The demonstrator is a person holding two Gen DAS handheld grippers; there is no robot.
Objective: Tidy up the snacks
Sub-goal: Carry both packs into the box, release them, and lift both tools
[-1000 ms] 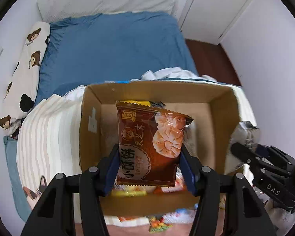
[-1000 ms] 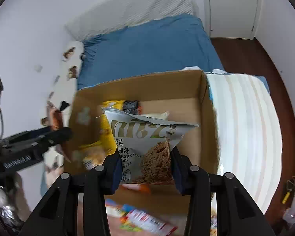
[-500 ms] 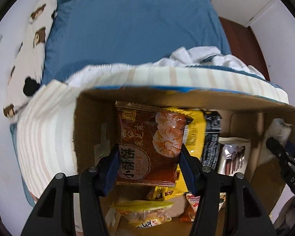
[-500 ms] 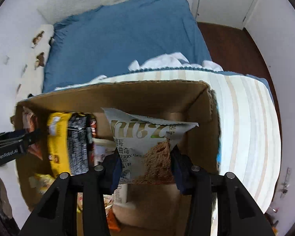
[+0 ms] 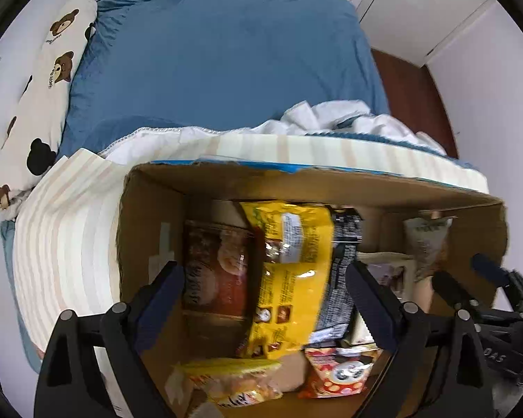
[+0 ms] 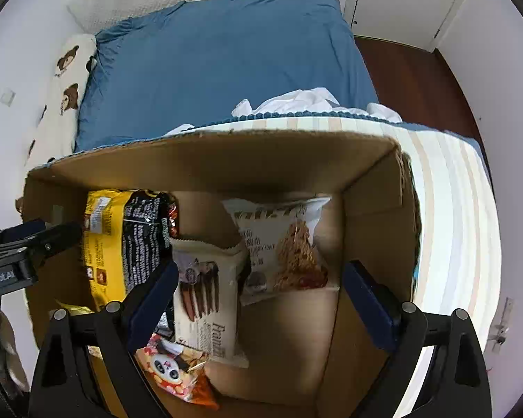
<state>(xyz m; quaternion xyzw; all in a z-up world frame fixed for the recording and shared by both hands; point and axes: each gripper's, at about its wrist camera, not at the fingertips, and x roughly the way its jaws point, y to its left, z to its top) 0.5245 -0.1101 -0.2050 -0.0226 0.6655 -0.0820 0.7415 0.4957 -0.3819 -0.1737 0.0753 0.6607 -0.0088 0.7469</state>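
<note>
Left wrist view: the left gripper [image 5: 265, 289] hangs over the open box [image 5: 331, 188], its jaws wide apart and gripping nothing. Inside the box, a brown pack [image 5: 219, 271] stands near the left wall, a yellow bag [image 5: 289, 278] leans just right of it, then a black pack [image 5: 341, 271]. A grey pouch [image 5: 427, 244] stands by the box's right wall. The right gripper [image 5: 470, 278] shows at that wall.

Right wrist view: the right gripper [image 6: 258, 299] also hovers above the box [image 6: 226, 160], jaws spread and empty. The grey pouch [image 6: 282, 244] leans against the box's far wall, beside a cream pack [image 6: 205, 289]. A panda pack [image 6: 171, 369] lies at the box's near side. The box rests on a striped blanket [image 6: 453, 216].
</note>
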